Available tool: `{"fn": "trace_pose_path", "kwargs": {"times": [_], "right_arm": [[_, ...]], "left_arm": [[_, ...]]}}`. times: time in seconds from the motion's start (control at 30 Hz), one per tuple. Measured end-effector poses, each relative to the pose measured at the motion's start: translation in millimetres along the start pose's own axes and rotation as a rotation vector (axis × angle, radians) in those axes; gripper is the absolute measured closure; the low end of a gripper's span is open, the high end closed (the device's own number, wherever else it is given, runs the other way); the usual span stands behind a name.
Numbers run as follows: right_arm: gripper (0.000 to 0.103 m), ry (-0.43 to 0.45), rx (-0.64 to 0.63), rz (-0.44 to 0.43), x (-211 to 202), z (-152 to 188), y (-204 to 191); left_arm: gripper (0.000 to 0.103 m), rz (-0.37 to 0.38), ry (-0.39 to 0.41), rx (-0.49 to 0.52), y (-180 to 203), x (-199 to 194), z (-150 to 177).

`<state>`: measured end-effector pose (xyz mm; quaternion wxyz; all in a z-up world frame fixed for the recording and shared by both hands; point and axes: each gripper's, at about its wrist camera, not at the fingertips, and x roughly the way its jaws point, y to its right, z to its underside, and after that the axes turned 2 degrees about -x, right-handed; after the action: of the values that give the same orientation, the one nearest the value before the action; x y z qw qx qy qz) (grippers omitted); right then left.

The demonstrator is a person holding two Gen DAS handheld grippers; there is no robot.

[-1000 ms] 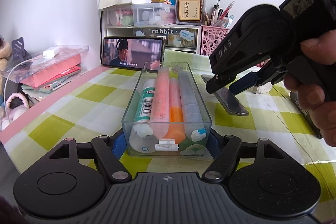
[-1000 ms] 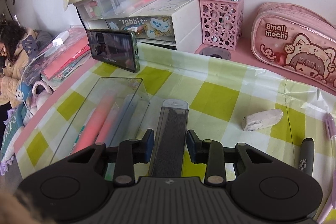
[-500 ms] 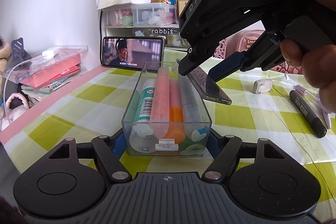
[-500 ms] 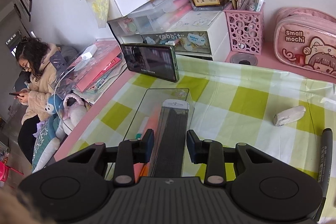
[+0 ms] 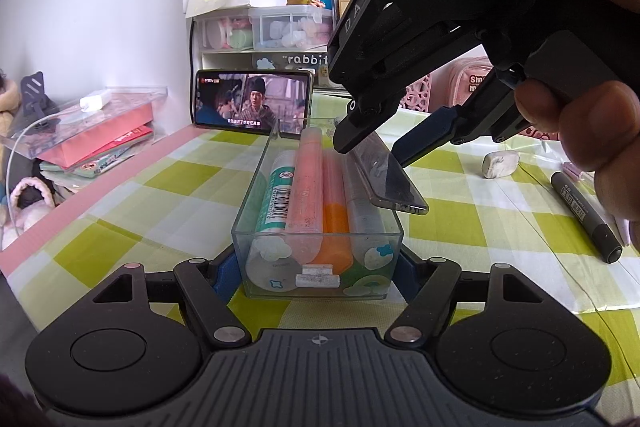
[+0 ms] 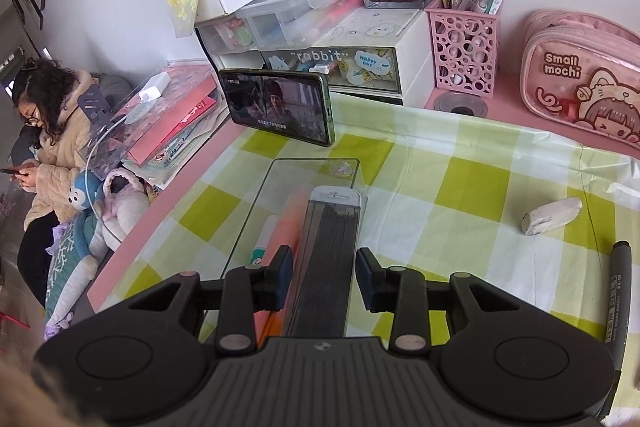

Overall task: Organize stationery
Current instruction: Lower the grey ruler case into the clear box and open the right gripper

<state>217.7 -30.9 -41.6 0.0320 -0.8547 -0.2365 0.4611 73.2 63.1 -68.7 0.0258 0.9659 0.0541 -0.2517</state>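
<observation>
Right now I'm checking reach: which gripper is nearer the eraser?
Right. The right gripper hangs over the clear box's right side holding the dark case, just left of the eraser. The left gripper clamps the box's near end, farther off.

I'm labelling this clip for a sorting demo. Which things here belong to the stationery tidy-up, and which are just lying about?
In the job:
- clear box clamped by left gripper
- flat lead case in right gripper
- black marker
- eraser

Lying about:
- phone
- pink pouch
- pen cup
- drawer unit
</observation>
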Motion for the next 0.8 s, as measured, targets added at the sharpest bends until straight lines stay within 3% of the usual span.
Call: {"fn": "trace_pose_path", "kwargs": {"times": [0.63,0.67,0.8], "right_arm": [[0.066,-0.033,-0.032,-0.004,7,-1,-8],[0.072,-0.032,-0.046,0.01,8,0,-11],[0.081,-0.013,-0.075,0.051,4,1,-17]], "left_arm": [[0.031,0.0,-0.001,0.0,0,0,0],[0.031,0.0,-0.002,0.0,0,0,-1],[0.031,0.001,-0.002,0.001,0,1,-1]]}}
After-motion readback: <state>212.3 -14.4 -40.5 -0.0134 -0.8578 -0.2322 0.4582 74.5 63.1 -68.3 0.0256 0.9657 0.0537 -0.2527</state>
